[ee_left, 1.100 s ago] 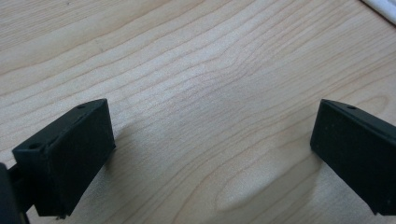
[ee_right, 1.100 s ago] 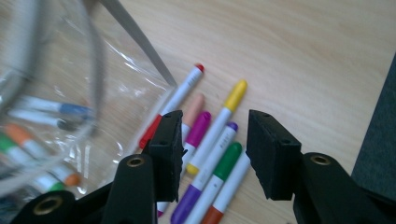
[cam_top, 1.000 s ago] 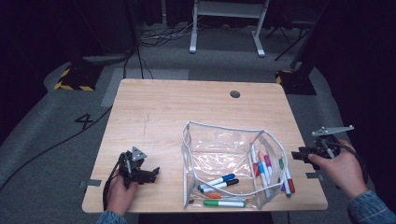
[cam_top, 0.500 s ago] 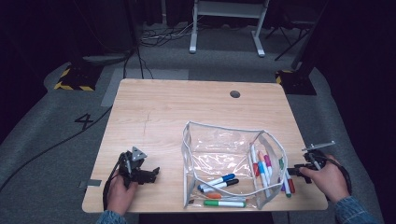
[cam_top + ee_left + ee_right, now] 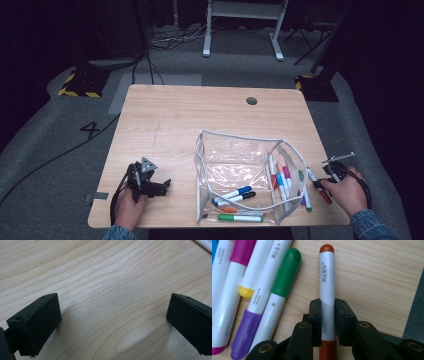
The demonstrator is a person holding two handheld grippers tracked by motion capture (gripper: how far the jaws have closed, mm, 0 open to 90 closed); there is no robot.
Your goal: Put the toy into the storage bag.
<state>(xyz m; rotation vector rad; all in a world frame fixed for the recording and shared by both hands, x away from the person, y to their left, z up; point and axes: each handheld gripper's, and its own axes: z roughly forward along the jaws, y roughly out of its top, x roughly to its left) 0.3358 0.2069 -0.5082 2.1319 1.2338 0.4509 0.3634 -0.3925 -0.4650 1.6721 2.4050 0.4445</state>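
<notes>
A red-capped white marker [image 5: 327, 277] lies on the wooden table [image 5: 200, 115], right of a clear zip pouch [image 5: 235, 136]. My right gripper [image 5: 327, 307] is down at the table's right edge [image 5: 320, 184]. Its jaws have just been closing and the pads now press both sides of the red marker's [image 5: 311, 175] barrel. A green-capped marker [image 5: 285, 272] and a purple-capped one [image 5: 247, 330] lie just beside it, untouched. My left gripper [image 5: 162, 186] rests at the front left of the table, jaws wide open [image 5: 112, 320] over bare wood.
More markers [image 5: 235, 197] lie at the pouch's near end, blue, black, orange and green among them. Several others [image 5: 280, 175] lie by its right end. A round grommet hole [image 5: 251, 100] sits near the far edge. Dark floor with cables surrounds the table.
My right hand came down from above the table's right edge to the surface and its jaws closed on the red marker. The left hand stayed where it was.
</notes>
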